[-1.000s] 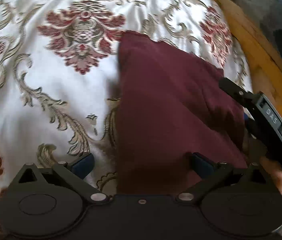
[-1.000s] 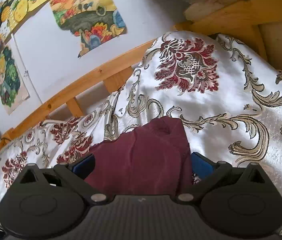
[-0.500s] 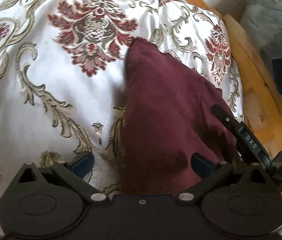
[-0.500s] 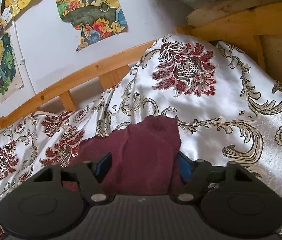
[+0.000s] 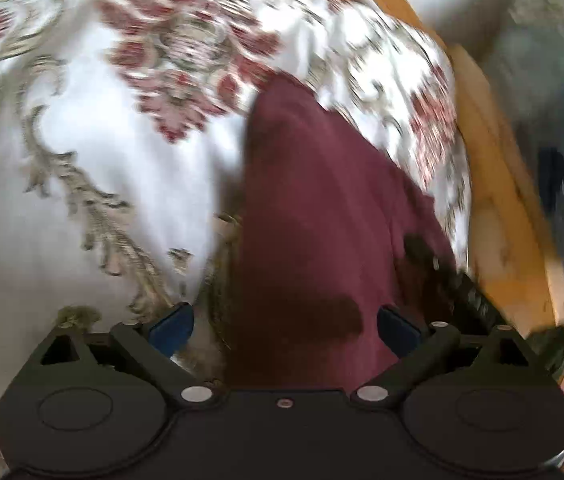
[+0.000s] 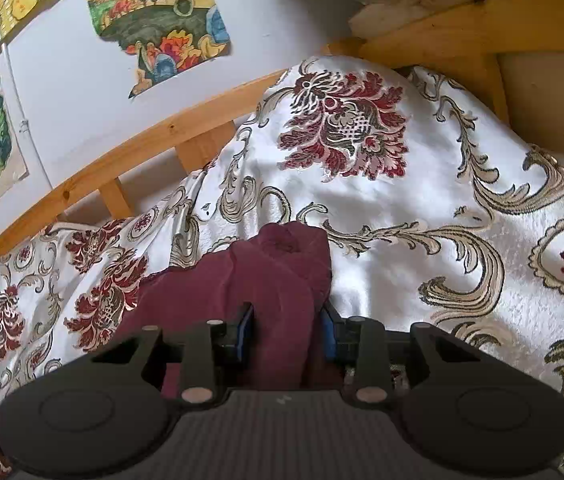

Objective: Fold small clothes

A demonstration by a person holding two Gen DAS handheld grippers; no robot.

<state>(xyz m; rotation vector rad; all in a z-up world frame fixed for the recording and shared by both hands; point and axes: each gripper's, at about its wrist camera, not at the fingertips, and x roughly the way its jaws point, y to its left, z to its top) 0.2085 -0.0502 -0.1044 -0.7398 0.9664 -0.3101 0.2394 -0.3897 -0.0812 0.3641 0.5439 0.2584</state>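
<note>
A maroon garment lies on a white bedspread with a red and gold pattern. My left gripper hangs over the garment's near end. Its jaws are wide and closing, the cloth lies between the blue pads, and neither pad presses it. The picture is blurred. At the garment's right edge shows the dark, blurred right gripper. In the right wrist view the right gripper is closing on a bunched fold of the garment, and cloth fills the gap between both pads.
A wooden bed frame borders the bedspread on the right, with a grey-blue bundle beyond it. In the right wrist view a wooden rail runs along a white wall with colourful pictures. The bedspread spreads wide to the right.
The right jaws have narrowed from wide apart to bunching the garment's fold. The left view has rolled and shifted along the garment and become blurred. The left jaws have barely narrowed.
</note>
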